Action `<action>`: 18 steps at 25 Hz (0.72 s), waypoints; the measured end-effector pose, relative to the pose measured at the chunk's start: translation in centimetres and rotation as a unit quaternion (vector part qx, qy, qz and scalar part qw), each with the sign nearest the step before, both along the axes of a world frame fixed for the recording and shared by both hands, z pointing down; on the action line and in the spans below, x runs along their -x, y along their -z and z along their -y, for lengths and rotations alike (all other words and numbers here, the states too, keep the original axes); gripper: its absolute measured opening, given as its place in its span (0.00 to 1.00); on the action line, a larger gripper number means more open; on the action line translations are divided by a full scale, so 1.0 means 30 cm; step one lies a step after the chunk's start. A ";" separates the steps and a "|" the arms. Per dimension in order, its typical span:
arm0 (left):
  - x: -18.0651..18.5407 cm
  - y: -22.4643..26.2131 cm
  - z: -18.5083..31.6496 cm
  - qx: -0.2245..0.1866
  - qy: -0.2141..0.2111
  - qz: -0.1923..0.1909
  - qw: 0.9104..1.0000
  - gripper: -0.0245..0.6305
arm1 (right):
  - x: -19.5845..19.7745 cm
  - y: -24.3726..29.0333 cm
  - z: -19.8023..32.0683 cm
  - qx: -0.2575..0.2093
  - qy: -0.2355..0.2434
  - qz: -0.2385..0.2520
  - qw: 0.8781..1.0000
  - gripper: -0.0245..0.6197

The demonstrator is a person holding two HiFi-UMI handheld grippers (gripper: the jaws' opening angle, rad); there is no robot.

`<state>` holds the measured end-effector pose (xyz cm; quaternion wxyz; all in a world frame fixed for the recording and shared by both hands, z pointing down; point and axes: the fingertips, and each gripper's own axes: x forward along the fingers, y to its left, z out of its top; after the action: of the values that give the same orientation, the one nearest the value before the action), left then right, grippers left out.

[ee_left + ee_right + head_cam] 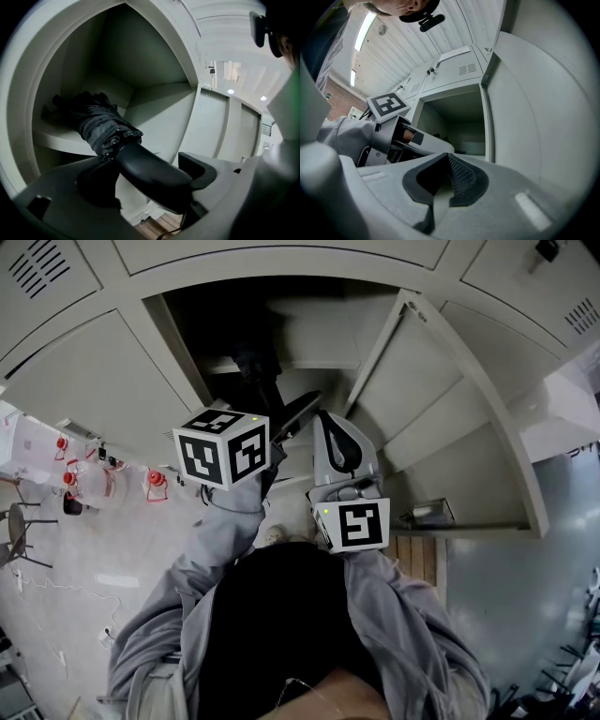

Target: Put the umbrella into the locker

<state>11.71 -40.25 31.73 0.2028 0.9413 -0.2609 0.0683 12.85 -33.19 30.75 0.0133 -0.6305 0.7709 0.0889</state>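
A folded black umbrella (98,122) lies on the shelf (61,138) inside the open locker (309,324), canopy end deep in the dark compartment. Its curved black handle (154,171) sticks out toward me and passes between the jaws of my left gripper (145,176), which stand wide apart and do not press on it. In the head view the left gripper (298,414) reaches into the locker mouth. My right gripper (325,420) hovers just beside it on the right, jaws closed together on nothing (447,161).
The locker's open door (412,371) stands right of the opening, close to the right gripper. Shut locker doors (84,371) surround the compartment. On the floor at left are red-capped containers (155,484) and a stool (19,531). A wooden board (417,557) lies below the door.
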 end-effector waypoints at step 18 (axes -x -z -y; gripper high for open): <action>0.170 -0.031 0.014 -0.134 0.135 0.105 0.976 0.59 | 0.082 -0.062 0.031 0.024 0.052 0.020 0.998 0.05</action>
<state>6.60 -40.69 32.65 0.0533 0.9036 -0.4125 0.1026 10.40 -34.13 32.61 0.0188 -0.5912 0.8043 0.0570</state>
